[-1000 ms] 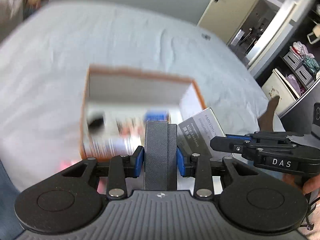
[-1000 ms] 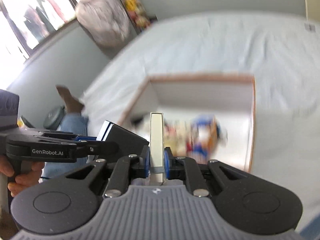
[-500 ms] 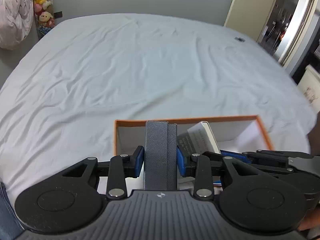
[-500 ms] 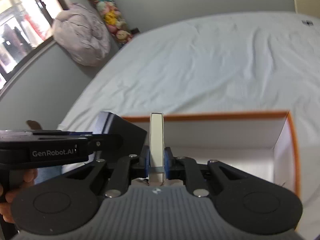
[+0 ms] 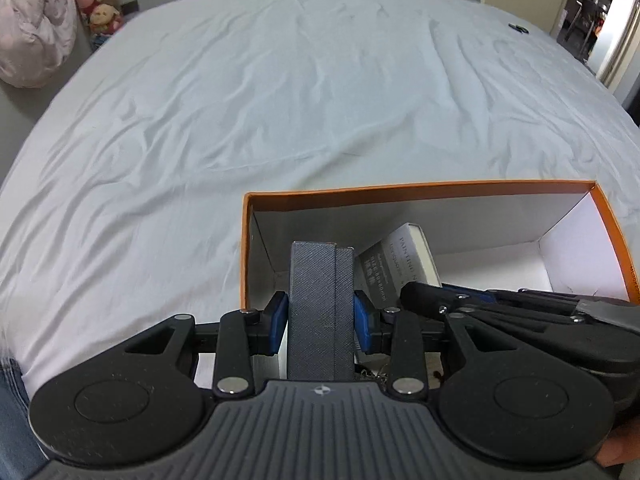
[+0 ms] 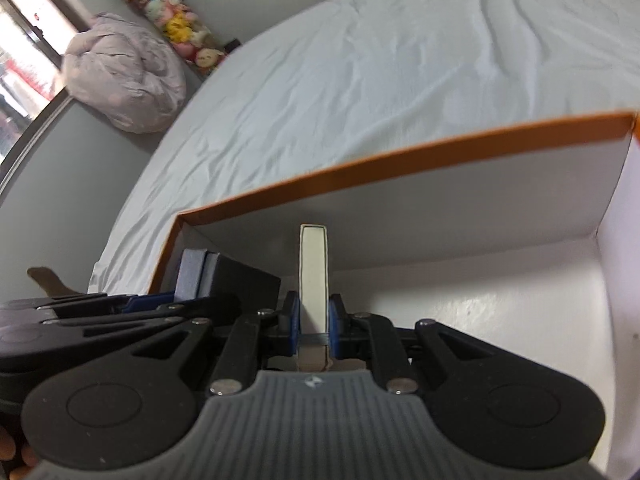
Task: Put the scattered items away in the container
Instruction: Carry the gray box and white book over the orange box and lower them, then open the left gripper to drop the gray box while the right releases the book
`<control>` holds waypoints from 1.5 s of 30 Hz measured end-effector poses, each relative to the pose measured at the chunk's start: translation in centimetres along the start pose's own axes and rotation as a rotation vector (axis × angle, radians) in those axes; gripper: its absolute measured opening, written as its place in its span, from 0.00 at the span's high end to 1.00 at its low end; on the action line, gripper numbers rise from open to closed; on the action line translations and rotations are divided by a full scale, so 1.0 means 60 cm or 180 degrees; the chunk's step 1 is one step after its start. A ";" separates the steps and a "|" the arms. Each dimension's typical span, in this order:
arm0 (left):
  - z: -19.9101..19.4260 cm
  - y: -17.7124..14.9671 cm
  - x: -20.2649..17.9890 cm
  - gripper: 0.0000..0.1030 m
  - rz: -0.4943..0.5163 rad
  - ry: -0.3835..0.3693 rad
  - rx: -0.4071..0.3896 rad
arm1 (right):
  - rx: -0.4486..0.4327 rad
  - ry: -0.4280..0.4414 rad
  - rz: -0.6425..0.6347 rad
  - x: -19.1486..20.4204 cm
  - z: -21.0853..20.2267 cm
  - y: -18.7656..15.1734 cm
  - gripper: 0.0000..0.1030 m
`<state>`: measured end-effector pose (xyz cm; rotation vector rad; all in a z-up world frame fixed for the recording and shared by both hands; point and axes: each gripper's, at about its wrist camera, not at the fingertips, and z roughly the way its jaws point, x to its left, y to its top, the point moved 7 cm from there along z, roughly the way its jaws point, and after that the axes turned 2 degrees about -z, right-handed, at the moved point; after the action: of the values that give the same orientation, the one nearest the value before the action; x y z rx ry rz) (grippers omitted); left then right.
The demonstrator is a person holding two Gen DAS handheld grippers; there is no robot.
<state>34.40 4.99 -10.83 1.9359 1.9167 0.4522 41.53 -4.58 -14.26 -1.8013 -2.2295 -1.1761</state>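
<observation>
An orange-rimmed box point(image 5: 420, 190) with white inner walls sits on the bed. My left gripper point(image 5: 321, 316) is shut on a thick grey textured book point(image 5: 320, 300), held upright inside the box's left end. My right gripper point(image 6: 313, 322) is shut on a thin white notebook point(image 6: 313, 276), standing on edge inside the same orange-rimmed box point(image 6: 400, 160). In the left wrist view the notebook point(image 5: 400, 260) shows printed lettering, with the right gripper's fingers point(image 5: 440, 296) around it. In the right wrist view the grey book point(image 6: 224, 276) appears at the left.
The wrinkled white bed sheet point(image 5: 280, 100) spreads all around the box. A pale bundle point(image 6: 120, 80) and a row of plush toys point(image 6: 172, 20) stand against the far wall. A doorway point(image 5: 592, 12) opens at the right. Small items lie on the box floor, mostly hidden.
Both grippers have sunk into the box with their books still gripped. The view swung from looking down into the box to looking along its far wall.
</observation>
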 end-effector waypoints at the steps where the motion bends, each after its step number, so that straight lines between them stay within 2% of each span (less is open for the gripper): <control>1: 0.001 0.003 0.001 0.61 0.0014 -0.0032 0.0017 | 0.0039 -0.0015 0.0046 -0.003 0.002 -0.003 0.85; 6: 0.001 0.012 0.001 0.60 0.0068 -0.0231 0.0182 | 0.0164 -0.0040 0.0153 0.002 0.005 -0.001 0.85; 11: -0.008 0.003 0.004 0.61 0.0138 -0.0324 0.0105 | 0.0178 -0.0063 0.0111 0.011 0.000 -0.006 0.85; 13: -0.017 0.002 0.003 0.55 0.0137 -0.0348 0.0070 | 0.0152 -0.0081 0.0065 0.013 -0.002 -0.008 0.85; 15: -0.032 0.005 0.008 0.49 0.0125 -0.0306 -0.0001 | 0.0158 -0.0135 0.0070 0.014 0.001 -0.005 0.84; 18: -0.061 0.011 0.014 0.49 0.0205 -0.0350 -0.0060 | 0.0167 -0.0187 -0.0021 0.026 0.003 -0.003 0.84; 21: -0.084 0.016 0.034 0.49 0.0286 -0.0161 -0.0127 | 0.0177 -0.0212 -0.0071 0.043 0.013 -0.001 0.84; 23: -0.082 0.014 0.051 0.53 0.0277 -0.0038 -0.0018 | 0.0182 -0.0238 -0.0079 0.055 0.022 0.002 0.84; 24: -0.078 0.012 0.058 0.61 0.0258 -0.0035 0.0066 | 0.0171 -0.0277 -0.0095 0.059 0.023 0.005 0.84; 25: -0.073 0.009 0.065 0.64 0.0237 -0.0049 0.0137 | 0.0167 -0.0312 -0.0125 0.063 0.024 0.010 0.84; 30: -0.068 -0.010 0.084 0.64 0.0029 -0.0251 0.0118 | 0.0168 -0.0216 -0.0175 0.083 0.027 0.007 0.80; 34: -0.077 -0.021 0.087 0.65 -0.0006 -0.0291 0.0059 | 0.0143 -0.0127 -0.0213 0.090 0.028 0.003 0.78; 38: -0.077 -0.011 0.091 0.65 -0.0007 -0.0266 0.0075 | 0.0295 0.0031 -0.0009 0.089 0.026 0.012 0.75; 41: -0.081 -0.010 0.095 0.65 -0.0056 -0.0254 0.0025 | 0.0246 0.0127 -0.0054 0.100 0.008 0.021 0.74; 45: -0.085 -0.024 0.114 0.65 -0.0237 -0.0253 -0.0009 | 0.0260 0.0076 -0.0091 0.092 0.002 0.014 0.74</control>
<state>30.81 12.06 -7.31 1.8453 1.9291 0.3513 40.50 0.02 -11.33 -1.7219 -2.2626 -1.0884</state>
